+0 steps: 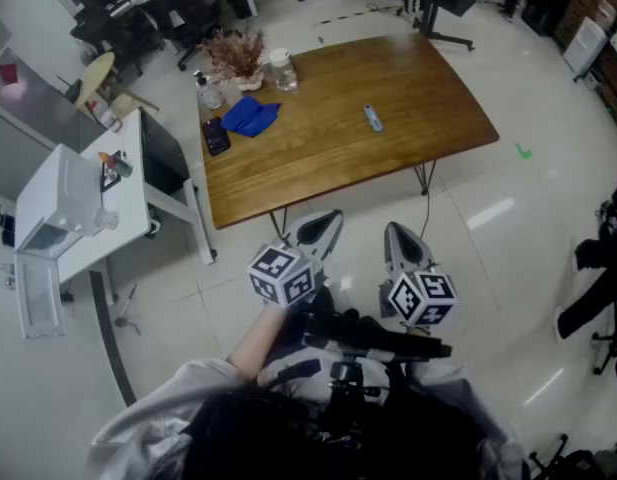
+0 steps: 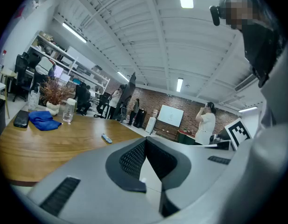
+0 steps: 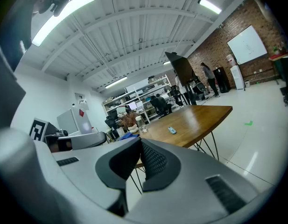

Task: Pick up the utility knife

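Lying on the wooden tabletop, the utility knife is sitting well ahead of both hand-held grippers, untouched. The left hand-held gripper and the right hand-held gripper are hovering side by side over the floor, short of the tabletop's near edge, each with its jaws pressed together on nothing. A blue cloth is resting ahead and left of the left hand-held gripper.

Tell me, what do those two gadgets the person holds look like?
The left gripper and right gripper are pale grey plastic shells with black ribbed pads inside. Each carries a white cube printed with black square markers. The person's sleeve is light grey.
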